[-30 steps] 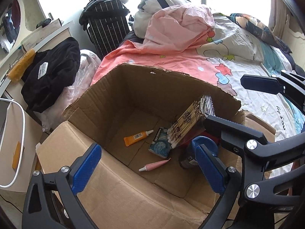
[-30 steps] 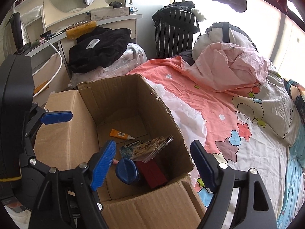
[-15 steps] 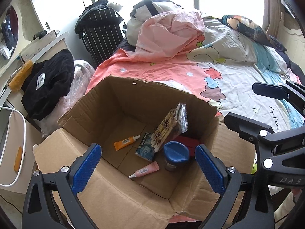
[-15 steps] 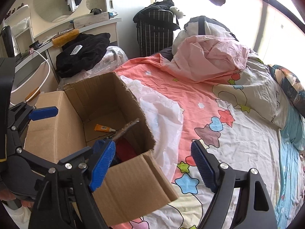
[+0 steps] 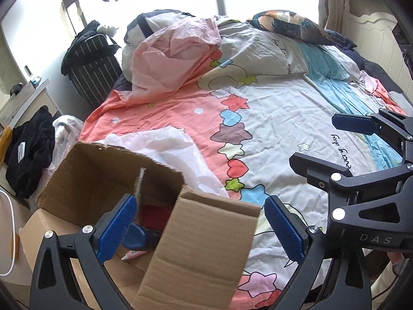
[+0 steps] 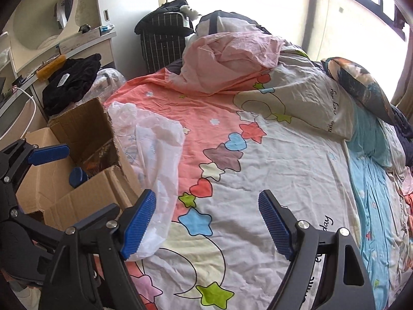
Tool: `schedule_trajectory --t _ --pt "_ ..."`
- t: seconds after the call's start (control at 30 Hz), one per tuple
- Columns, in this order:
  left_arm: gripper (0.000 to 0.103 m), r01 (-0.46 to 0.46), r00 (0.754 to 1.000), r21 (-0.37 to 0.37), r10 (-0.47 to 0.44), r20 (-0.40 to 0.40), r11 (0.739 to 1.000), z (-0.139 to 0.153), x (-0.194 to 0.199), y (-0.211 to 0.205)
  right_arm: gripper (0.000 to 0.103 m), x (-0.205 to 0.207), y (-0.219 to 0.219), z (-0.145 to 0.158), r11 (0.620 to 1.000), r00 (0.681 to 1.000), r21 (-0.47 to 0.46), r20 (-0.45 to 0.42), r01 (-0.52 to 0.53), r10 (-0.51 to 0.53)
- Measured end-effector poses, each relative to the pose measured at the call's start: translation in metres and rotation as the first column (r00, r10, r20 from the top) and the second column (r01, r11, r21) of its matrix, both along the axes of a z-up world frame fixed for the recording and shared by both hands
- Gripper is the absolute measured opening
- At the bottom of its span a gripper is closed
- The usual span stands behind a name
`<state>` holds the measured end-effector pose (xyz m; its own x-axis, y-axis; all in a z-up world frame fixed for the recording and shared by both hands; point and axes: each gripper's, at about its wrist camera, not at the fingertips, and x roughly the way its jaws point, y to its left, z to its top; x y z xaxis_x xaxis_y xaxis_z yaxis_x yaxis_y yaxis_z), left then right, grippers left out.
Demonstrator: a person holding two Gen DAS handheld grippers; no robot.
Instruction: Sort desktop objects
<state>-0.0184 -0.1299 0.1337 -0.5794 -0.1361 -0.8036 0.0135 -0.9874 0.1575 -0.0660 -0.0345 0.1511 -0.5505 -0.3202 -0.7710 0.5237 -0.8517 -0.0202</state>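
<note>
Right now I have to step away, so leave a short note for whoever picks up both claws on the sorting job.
Left claw: open, empty, over the near flap of the cardboard box.
Right claw: open, empty, over the bedsheet.
In the box: blue-lidded jar, red item, pink tube and a packet standing on edge.
Done: those items are boxed.
Left: nothing more to sort shows in either view; a white plastic bag lies beside the box.

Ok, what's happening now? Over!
Left gripper open, empty. Right gripper open, empty, over the bed. Box holds the blue-lidded jar. Plastic bag lies beside the box.
</note>
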Motion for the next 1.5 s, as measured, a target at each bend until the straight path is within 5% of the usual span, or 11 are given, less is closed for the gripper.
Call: schedule_trajectory --t 0.4,1.0,1.5 --pt "0.103 0.111 0.991 0.026 -0.112 0.072 0.994 -0.038 -0.031 0.081 0.079 -0.01 0.085 -0.03 0.988 0.988 0.044 0.042 0.149 -0.151" --pt "0.103 0.072 0.993 0.166 -0.087 0.086 0.984 -0.09 -0.055 0.141 0.079 -0.026 0.191 -0.096 0.942 0.924 0.046 0.186 0.333 -0.335" --pt "0.103 -0.021 0.995 0.171 0.004 0.1 0.985 -0.123 -0.062 0.138 0.079 -0.018 0.193 -0.128 0.938 0.918 0.077 0.192 0.337 -0.346"
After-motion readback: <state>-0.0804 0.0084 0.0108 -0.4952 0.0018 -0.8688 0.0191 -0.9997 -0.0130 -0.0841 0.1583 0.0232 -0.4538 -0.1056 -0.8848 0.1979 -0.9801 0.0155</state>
